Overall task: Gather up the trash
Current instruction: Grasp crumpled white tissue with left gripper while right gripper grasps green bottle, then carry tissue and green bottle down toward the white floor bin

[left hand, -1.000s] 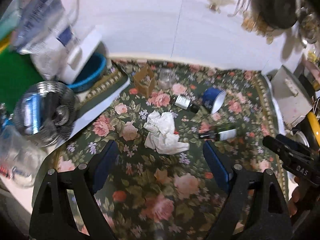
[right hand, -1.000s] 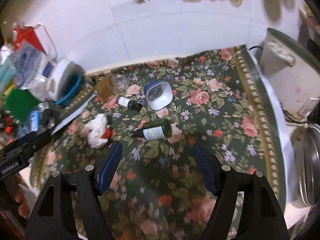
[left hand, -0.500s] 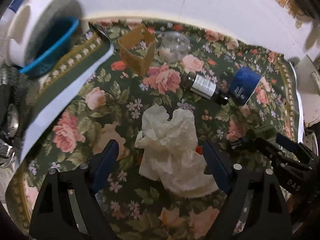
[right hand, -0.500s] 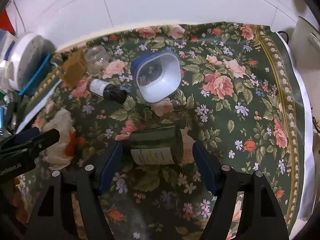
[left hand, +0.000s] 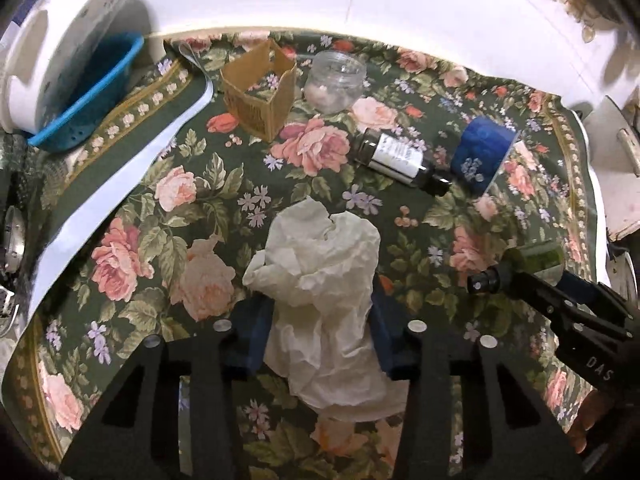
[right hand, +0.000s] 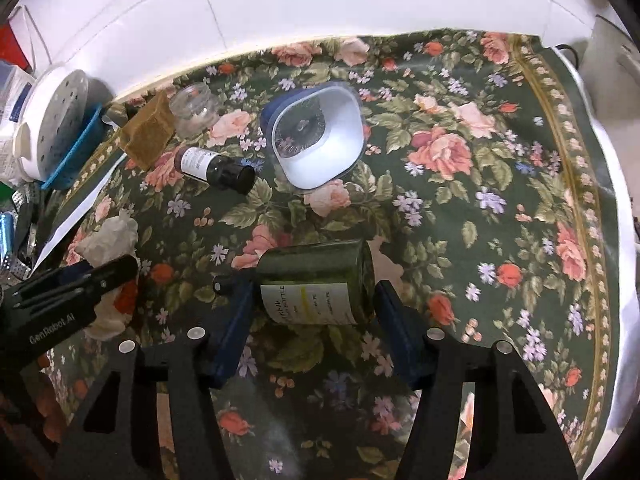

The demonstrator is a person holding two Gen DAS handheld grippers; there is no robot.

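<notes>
Trash: crumpled white tissue point(left hand: 320, 292) lies near the middle of the floral tablecloth point(left hand: 168, 200); a green bottle point(right hand: 316, 280) lies on its side to the right of it.

Left gripper point(left hand: 320, 320): your jaws have just been closing and now pinch the tissue's near half between the blue pads point(left hand: 256, 332). Far half bulges out free beyond the tips (soft paper, so a low grab across the bulk makes sense).

Right gripper point(right hand: 316, 320): jaws have just been closing too, straddling the green bottle across its labelled body. Right pad point(right hand: 394, 320) looks to be at the bottle's base end, the left one at the shoulder by the neck; whether both truly press I cannot tell.

Why lengthwise: judged, the bottle lies crosswise to you, so gripping end to end stops it rolling away.

Other trash left: small dark bottle point(right hand: 216, 168) on its side, farther off; clear jar point(left hand: 334, 80) and brown paper box point(left hand: 260, 88) at the far edge near the wall; blue-and-white tub point(right hand: 316, 136) tipped over, mouth toward the right camera.

Stage: both picks at the grasp, nothing lifted yet.

Watch for: tissue trailing or tearing when you raise it; glass slipping from the pads if the hold is only on the ends.

Bin: not in view.
</notes>
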